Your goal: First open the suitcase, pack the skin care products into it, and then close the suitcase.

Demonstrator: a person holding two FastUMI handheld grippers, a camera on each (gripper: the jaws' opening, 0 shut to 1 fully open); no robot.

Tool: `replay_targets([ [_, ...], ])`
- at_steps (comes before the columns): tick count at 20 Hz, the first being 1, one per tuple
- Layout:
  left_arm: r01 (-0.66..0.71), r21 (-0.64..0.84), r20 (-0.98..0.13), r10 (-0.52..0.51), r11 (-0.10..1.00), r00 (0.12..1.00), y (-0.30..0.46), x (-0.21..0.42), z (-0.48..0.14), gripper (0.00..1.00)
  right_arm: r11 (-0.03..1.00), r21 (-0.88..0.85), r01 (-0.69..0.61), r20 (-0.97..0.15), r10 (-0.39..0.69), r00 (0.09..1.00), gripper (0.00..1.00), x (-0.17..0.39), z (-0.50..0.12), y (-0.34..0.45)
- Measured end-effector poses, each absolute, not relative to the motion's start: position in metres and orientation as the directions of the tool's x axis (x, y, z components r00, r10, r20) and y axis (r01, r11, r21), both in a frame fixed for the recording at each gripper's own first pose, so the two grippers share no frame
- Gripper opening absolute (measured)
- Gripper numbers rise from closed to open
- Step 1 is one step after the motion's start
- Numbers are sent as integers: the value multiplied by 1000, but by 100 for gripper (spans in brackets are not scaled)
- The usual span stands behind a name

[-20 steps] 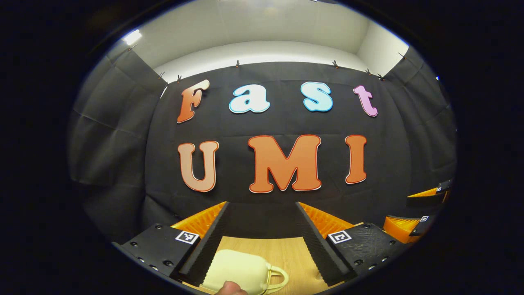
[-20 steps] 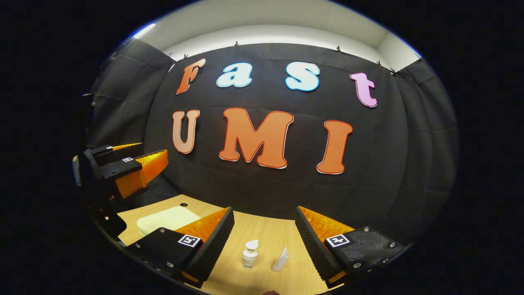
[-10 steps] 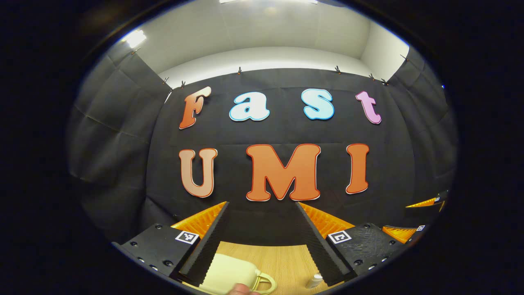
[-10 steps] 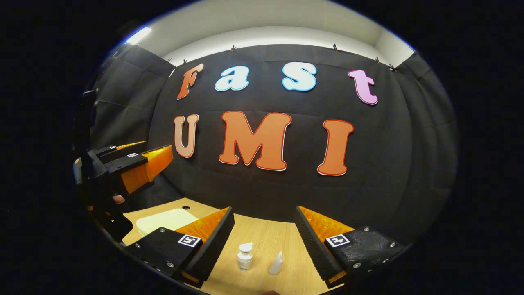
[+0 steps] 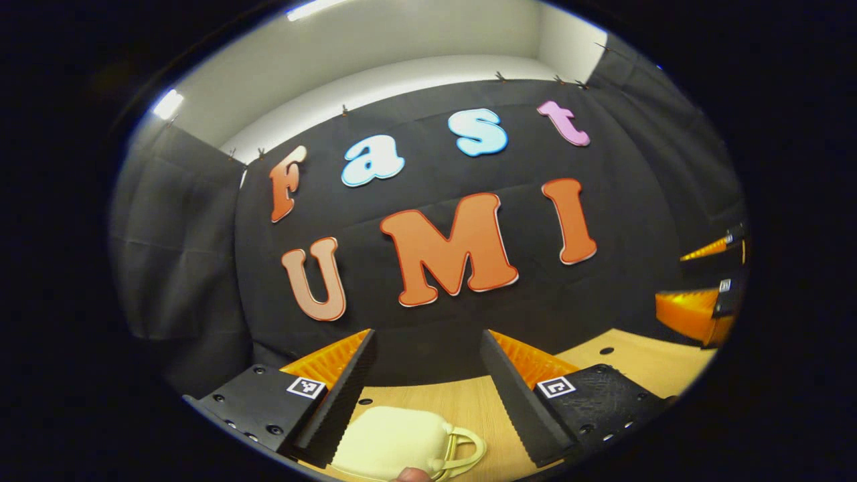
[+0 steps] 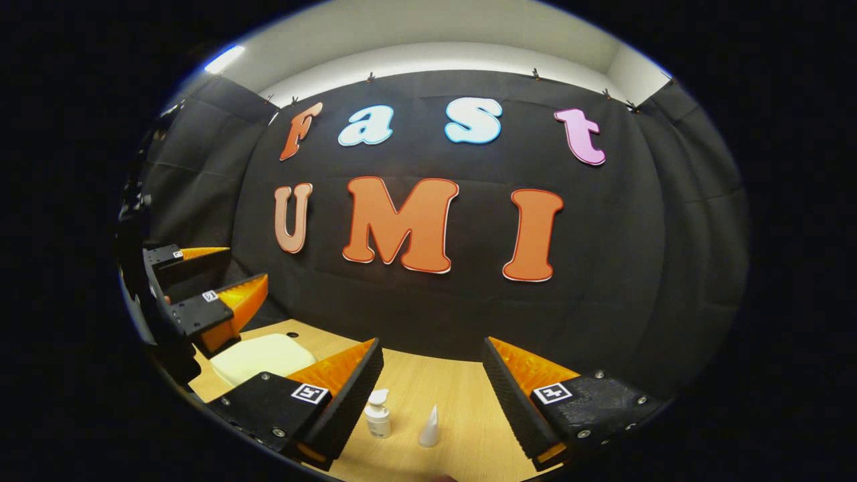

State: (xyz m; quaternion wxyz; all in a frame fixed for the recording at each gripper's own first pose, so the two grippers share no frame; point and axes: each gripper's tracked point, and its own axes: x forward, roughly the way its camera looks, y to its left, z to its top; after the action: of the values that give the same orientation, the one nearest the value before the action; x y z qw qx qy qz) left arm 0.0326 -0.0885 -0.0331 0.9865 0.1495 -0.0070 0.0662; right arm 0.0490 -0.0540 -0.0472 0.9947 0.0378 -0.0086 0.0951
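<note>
We are noting a change in the left gripper view: against half a second ago the scene is now tilted and the case (image 5: 392,442) is sitting fuller between the fingers, so we are judging the left gripper (image 5: 426,391) to be lining up on it for the opening step. The case is lying shut on the tabletop (image 6: 462,395) toward its left edge, handle (image 5: 463,447) pointing right, below the gaping, empty left gripper. The right gripper (image 6: 432,395) is also gaping and empty; the pump bottle (image 6: 377,414) and tube (image 6: 429,427) are standing near the front edge between its fingers, apart from both
</note>
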Motion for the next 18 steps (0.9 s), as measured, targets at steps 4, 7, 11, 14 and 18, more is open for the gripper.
replay_targets([
  [4,-63,393,-17,76,917,997,-92,37,-69,99,987,87,-137,5,137,991,95,56,-56,-61],
  [7,-17,473,-72,57,881,996,-89,37,-101,99,989,74,-125,-13,126,992,95,61,-63,-59],
  [11,83,573,-168,18,816,986,-91,46,-151,99,990,81,-117,-28,120,992,95,61,-66,-56],
  [14,135,631,-214,4,764,977,-90,47,-181,99,991,71,-114,-33,117,993,95,65,-69,-53],
  [18,200,683,-291,11,702,957,-88,41,-224,98,992,76,-101,-35,104,994,95,68,-69,-57],
])
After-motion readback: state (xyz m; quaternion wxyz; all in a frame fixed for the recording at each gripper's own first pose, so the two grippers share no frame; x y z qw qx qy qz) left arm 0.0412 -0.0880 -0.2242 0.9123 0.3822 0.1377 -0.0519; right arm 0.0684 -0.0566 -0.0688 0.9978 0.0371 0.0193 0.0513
